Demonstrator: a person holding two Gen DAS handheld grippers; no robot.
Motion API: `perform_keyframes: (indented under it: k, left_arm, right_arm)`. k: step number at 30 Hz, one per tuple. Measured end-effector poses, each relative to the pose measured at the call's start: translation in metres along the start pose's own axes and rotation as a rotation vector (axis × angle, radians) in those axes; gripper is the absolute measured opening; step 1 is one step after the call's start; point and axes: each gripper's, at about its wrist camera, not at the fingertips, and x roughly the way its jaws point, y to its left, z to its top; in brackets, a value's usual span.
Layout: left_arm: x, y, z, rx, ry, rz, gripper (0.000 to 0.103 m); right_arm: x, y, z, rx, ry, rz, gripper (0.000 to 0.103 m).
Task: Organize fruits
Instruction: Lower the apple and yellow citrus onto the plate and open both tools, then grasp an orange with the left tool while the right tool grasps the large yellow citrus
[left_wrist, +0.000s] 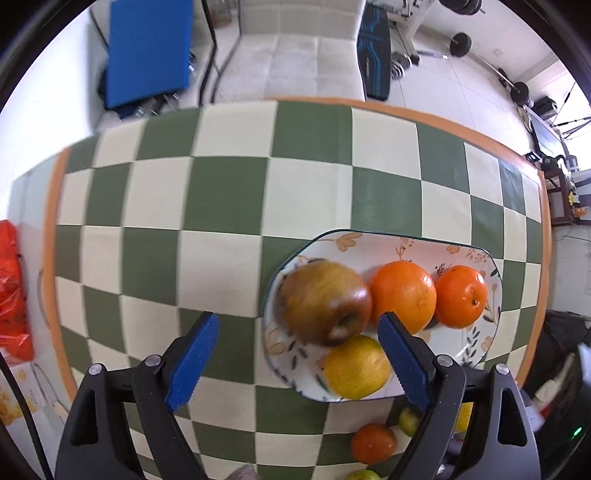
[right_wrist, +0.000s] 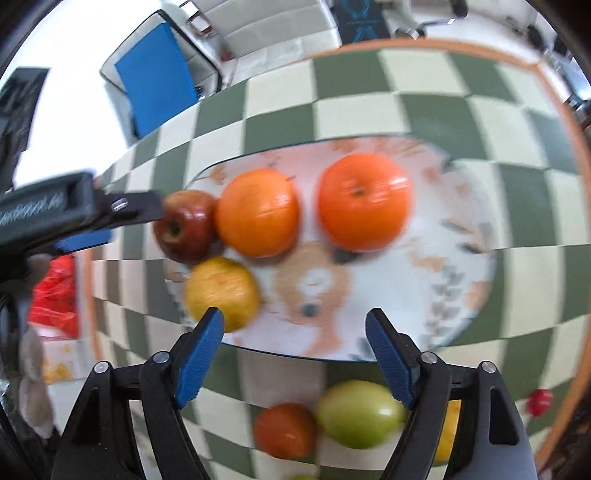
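A flowered plate (left_wrist: 388, 245) on the checked table holds a red-brown apple (left_wrist: 325, 302) at its left end, two oranges (left_wrist: 403, 293) (left_wrist: 461, 295) and a yellow fruit (left_wrist: 356, 367). My left gripper (left_wrist: 301, 354) is open just short of the apple, which is blurred, and nothing is between its blue pads. In the right wrist view the same plate (right_wrist: 406, 288) carries the apple (right_wrist: 186, 225), both oranges (right_wrist: 256, 212) (right_wrist: 364, 201) and the yellow fruit (right_wrist: 221, 291). My right gripper (right_wrist: 295, 350) hangs open and empty over the plate's near rim.
Loose on the table in front of the plate lie a red fruit (right_wrist: 284, 430), a green fruit (right_wrist: 360, 413) and a yellow thing (right_wrist: 448, 428) partly hidden by a finger. A small red object (right_wrist: 539, 402) sits at the right edge. A red bag (left_wrist: 11, 288) lies off the table's left side.
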Motion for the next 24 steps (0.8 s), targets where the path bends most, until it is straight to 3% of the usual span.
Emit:
perform_keyframes:
  k: [4,9,24]
  left_arm:
    - [-0.017,0.001,-0.029,-0.011,-0.055,0.028,0.088]
    - [-0.033,-0.005,-0.054,-0.001,-0.114,0.045,0.088]
    - [-0.118,-0.034,-0.143,0.07,-0.302,0.013,0.088]
  right_arm:
    - [-0.024,-0.006,-0.007,-0.031,-0.05,-0.129,0.093]
    - [-0.055,-0.025,-0.019,-0.047,-0.091,-0.2,0.094]
    - [-0.153,0.001,-0.084,-0.072,-0.25,-0.237,0.094]
